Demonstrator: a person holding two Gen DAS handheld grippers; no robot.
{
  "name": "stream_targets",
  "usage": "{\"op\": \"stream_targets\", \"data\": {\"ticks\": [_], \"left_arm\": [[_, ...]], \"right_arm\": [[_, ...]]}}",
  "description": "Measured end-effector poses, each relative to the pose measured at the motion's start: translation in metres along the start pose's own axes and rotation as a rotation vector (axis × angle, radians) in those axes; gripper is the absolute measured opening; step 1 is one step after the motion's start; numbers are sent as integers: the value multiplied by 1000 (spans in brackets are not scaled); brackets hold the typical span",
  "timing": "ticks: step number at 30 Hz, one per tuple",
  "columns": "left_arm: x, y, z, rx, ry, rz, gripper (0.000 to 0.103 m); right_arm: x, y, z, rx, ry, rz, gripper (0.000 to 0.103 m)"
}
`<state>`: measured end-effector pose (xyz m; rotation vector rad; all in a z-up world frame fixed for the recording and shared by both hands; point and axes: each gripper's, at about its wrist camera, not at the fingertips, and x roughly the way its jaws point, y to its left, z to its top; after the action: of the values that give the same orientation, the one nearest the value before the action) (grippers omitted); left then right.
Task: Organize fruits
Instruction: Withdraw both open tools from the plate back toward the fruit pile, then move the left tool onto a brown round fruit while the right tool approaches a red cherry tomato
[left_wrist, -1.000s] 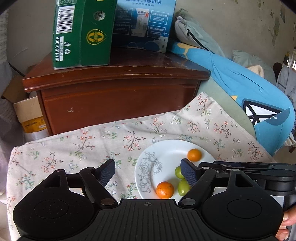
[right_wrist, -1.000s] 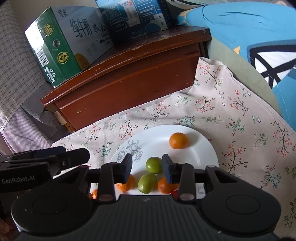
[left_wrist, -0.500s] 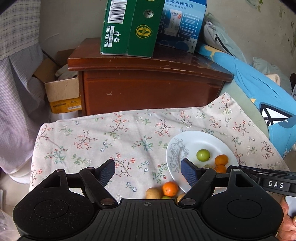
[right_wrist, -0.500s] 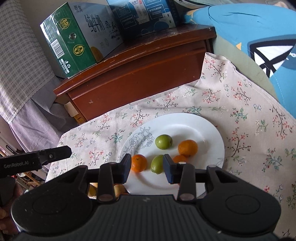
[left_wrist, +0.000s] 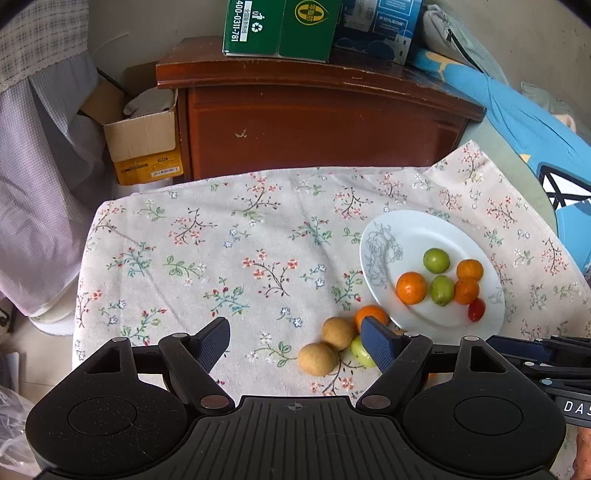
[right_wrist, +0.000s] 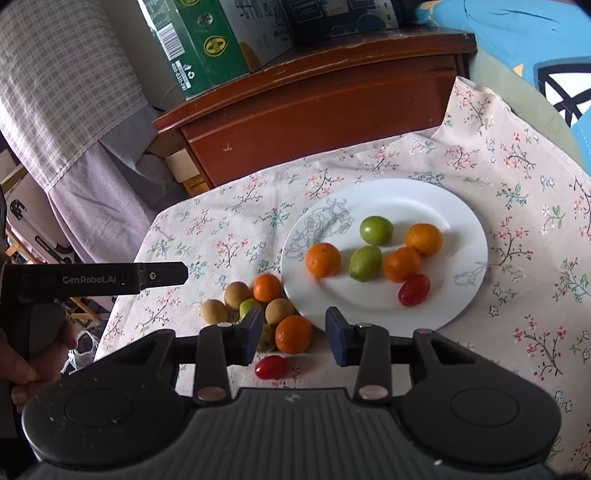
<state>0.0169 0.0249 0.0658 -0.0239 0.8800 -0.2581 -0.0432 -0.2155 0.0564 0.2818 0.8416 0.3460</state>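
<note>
Both grippers' fingers stand apart with nothing clamped: the left gripper (left_wrist: 294, 347) has its jaws wide over the cloth, and the right gripper (right_wrist: 294, 334) has its jaws narrower, framing an orange fruit (right_wrist: 294, 334) that lies on the cloth; the pads do not press on it. That fruit belongs to a loose cluster just beside the near-left rim of the white plate (right_wrist: 461, 295): another orange one (right_wrist: 267, 287), three brown round fruits (right_wrist: 213, 312), a small green one (right_wrist: 248, 307) and a red cherry tomato (right_wrist: 270, 367) nearest the camera. On the plate lie three orange fruits (right_wrist: 322, 259), two green ones (right_wrist: 376, 230) and a second red tomato (right_wrist: 413, 290), close together. Plate and cluster rest on a floral tablecloth (left_wrist: 221, 258). Behind it stands a dark wooden cabinet (left_wrist: 317, 122) bearing a green carton (left_wrist: 277, 26) and a blue box (left_wrist: 376, 26). A hand (right_wrist: 26, 354) grips the left gripper's handle at the left edge of the right wrist view.
</note>
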Motion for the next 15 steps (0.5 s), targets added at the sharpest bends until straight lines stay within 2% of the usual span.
{"op": "stream_targets", "data": {"ticks": [8, 15], "left_arm": [[14, 5, -14, -8, 64, 3, 79], [27, 1, -20, 20, 90, 5, 79]], "right_arm": [[13, 15, -20, -75, 73, 47, 39], [27, 22, -26, -113, 96, 47, 39]]}}
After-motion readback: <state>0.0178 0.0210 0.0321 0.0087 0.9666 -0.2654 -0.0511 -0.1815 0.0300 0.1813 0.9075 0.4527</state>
